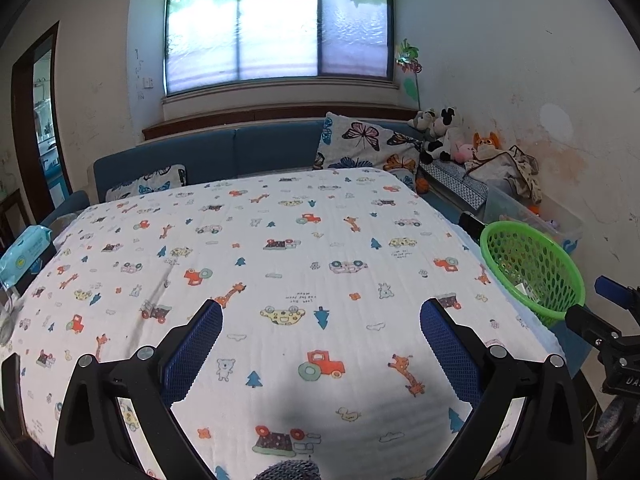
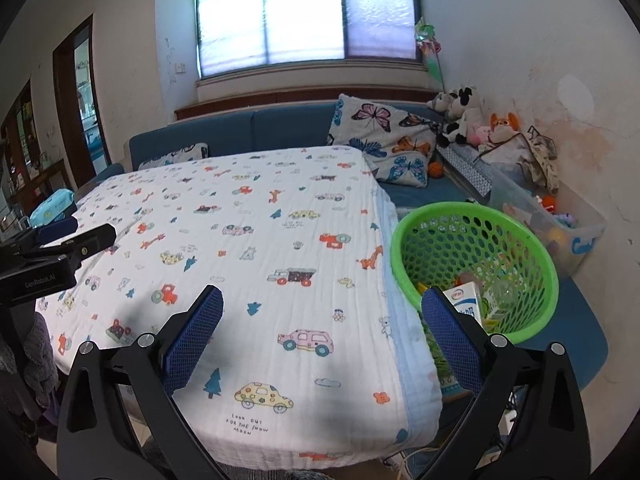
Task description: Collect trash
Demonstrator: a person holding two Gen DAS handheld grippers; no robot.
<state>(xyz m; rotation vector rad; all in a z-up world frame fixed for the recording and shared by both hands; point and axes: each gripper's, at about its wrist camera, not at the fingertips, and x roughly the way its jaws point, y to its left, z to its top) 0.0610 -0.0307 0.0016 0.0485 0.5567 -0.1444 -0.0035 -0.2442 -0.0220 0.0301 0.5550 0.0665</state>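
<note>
Both grippers, L (image 1: 321,312) & R (image 2: 322,300), are being held wide open, empty, over cleared cloth (image 2: 256,240); basket (image 2: 532,320) w/ carton (image 2: 466,300) being judged near-full, so table edges should be scanned.

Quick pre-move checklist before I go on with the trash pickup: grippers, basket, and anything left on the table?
1. Left gripper open and empty: ok.
2. Right gripper open and empty: ok.
3. Green basket sits upright beside the table's right edge: ok.
4. Milk carton inside the basket: ok.
5. Patterned tablecloth shows no loose trash: ok.
6. Blue wipes pack at the left edge, trash or not: cannot tell.
</note>
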